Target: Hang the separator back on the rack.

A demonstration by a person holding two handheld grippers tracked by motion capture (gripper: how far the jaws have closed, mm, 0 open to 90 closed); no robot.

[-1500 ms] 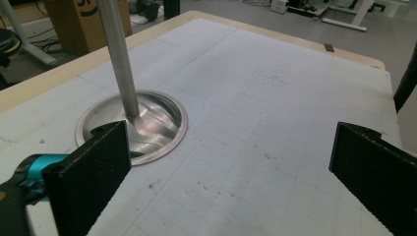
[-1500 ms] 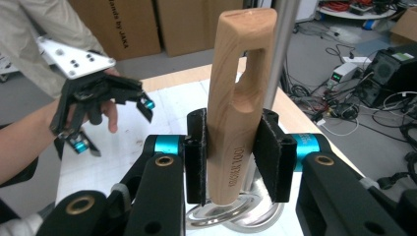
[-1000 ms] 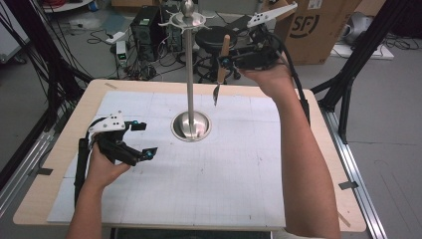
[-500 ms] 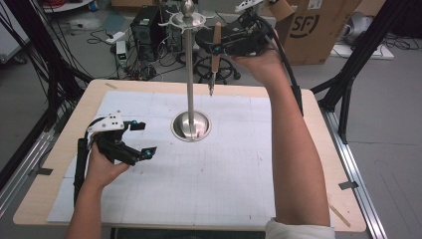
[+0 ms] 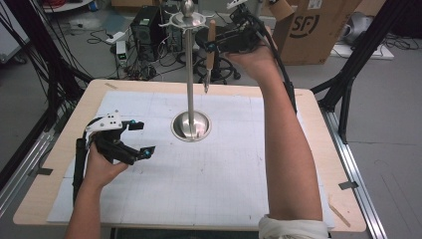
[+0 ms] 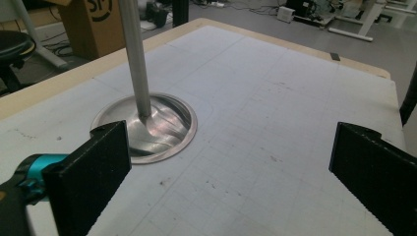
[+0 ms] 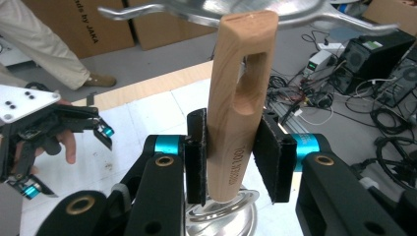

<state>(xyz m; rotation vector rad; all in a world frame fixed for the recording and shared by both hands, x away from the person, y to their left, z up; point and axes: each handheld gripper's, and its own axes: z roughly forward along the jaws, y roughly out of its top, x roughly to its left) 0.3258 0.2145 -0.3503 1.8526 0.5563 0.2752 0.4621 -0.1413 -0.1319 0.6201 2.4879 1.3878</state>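
Two grippers: R gripper [image 7: 230, 164] clamping wooden utensil [image 7: 236, 103] up near rack top [image 5: 188, 20]; L gripper [image 5: 137, 138] resting wide open, empty.

So the right gripper [image 5: 211, 44] went up and over toward the stand [image 5: 189, 74] — a second ago it held the wooden-handled tool [image 5: 210, 50] lower and off to the right of the pole. Now the handle's top sits right up by the hooked crown of the stand, and the tool hangs upright instead of tilted — tip well above the surface [image 5: 224, 174].
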